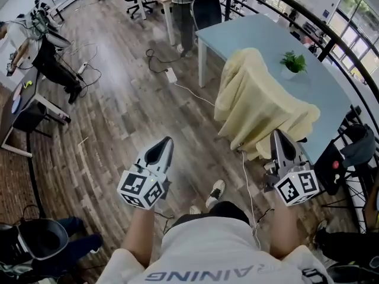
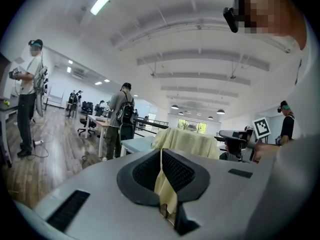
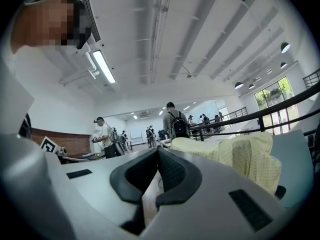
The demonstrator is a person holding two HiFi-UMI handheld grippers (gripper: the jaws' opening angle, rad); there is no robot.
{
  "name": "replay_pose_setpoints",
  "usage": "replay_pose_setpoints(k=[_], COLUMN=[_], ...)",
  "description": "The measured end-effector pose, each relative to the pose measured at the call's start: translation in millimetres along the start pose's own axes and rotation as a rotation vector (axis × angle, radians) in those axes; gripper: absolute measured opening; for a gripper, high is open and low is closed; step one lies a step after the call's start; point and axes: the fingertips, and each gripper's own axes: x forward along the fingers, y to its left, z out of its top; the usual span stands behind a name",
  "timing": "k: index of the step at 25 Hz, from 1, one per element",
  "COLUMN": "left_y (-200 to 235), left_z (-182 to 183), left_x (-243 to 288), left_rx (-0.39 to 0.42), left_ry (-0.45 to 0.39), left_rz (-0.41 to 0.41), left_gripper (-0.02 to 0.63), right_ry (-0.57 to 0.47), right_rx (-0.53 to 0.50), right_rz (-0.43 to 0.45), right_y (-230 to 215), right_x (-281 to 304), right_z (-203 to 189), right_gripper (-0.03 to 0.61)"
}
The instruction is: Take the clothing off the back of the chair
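Observation:
A pale yellow garment point(image 1: 254, 99) hangs over the back of a chair that it almost wholly hides, beside a light blue table point(image 1: 337, 99). My left gripper point(image 1: 166, 142) is shut and empty, out over the wooden floor, well left of the garment. My right gripper point(image 1: 277, 136) is also shut and empty, its tip just at the garment's lower right edge. In the left gripper view the garment point(image 2: 187, 141) shows ahead beyond the shut left gripper point(image 2: 161, 151). In the right gripper view the garment point(image 3: 240, 156) lies close on the right of the right gripper point(image 3: 159, 151).
A small potted plant point(image 1: 293, 63) stands on the table. White cables point(image 1: 189, 90) trail over the floor left of the chair. A person point(image 1: 189, 5) stands at the table's far end. A black chair point(image 1: 355, 147) and a railing are at the right.

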Motion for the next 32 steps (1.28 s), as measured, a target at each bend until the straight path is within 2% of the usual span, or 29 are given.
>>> replay_pose_setpoints(k=[4, 9, 12, 16, 20, 27, 32], left_y=[0.4, -21.7, -38.1, -60.5, -68.9, -50.6, -46.6], left_z=[23.3, 47.0, 55.6, 65.3, 79.6, 93.0, 96.2], left_x=[61.8, 136.8, 175.9, 237.5, 280.4, 349.4, 400.3], left_rx=[0.018, 0.045, 0.064, 0.102, 0.126, 0.111, 0.126], left_ry=[-0.013, -0.015, -0.032, -0.055, -0.054, 0.002, 0.084], left_rz=[-0.047, -0.144, -0.195, -0.26, -0.337, -0.508, -0.624], left_gripper=[0.041, 0.041, 0.041, 0.041, 0.041, 0.041, 0.041], right_ry=[-0.059, -0.13, -0.158, -0.184, -0.177, -0.152, -0.11], right_rx=[-0.002, 0.025, -0.012, -0.028, -0.022, 0.016, 0.05], right_rz=[-0.03, -0.088, -0.121, -0.21, -0.331, -0.561, -0.65], right_y=[-37.5, -85.2, -116.9, -176.9, -211.8, -225.7, -237.2], right_x=[13.7, 16.9, 15.7, 7.8, -7.8, -8.8, -12.9], right_z=[32.8, 73.7, 85.4, 82.6, 77.6, 61.1, 49.8], right_gripper=[0.023, 0.021, 0.023, 0.022, 0.023, 0.021, 0.023])
